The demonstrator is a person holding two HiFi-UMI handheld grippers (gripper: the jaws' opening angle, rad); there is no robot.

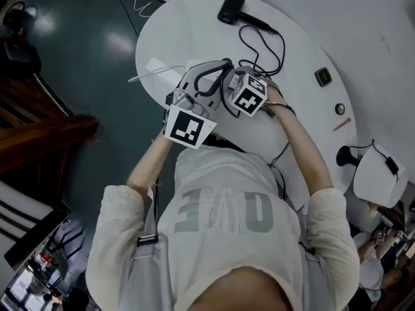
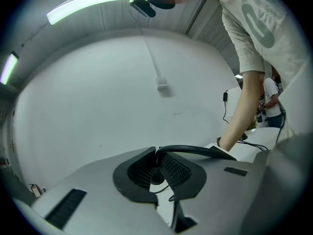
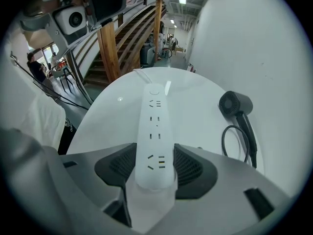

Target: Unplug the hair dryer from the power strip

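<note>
The black hair dryer (image 1: pixel 231 8) lies at the far side of the round white table (image 1: pixel 188 31), and its black cord (image 1: pixel 283 52) loops back toward both grippers. My left gripper (image 2: pixel 157 153) is lifted, points level at the wall and is shut on the cord's plug end (image 2: pixel 195 152), clear of the strip. The cord trails off to the right. My right gripper (image 3: pixel 155 168) points steeply down and is shut on the near end of the white power strip (image 3: pixel 154 126). All the strip's sockets that show are bare. The dryer (image 3: pixel 234 104) lies to the strip's right.
A small dark plate (image 1: pixel 323 76), a round knob (image 1: pixel 340 109) and a pink pen (image 1: pixel 342 124) sit near the table's right edge. A black stand (image 1: pixel 347 155) and a white seat (image 1: pixel 379 177) are further right. A wooden staircase (image 3: pixel 127 38) rises beyond the table.
</note>
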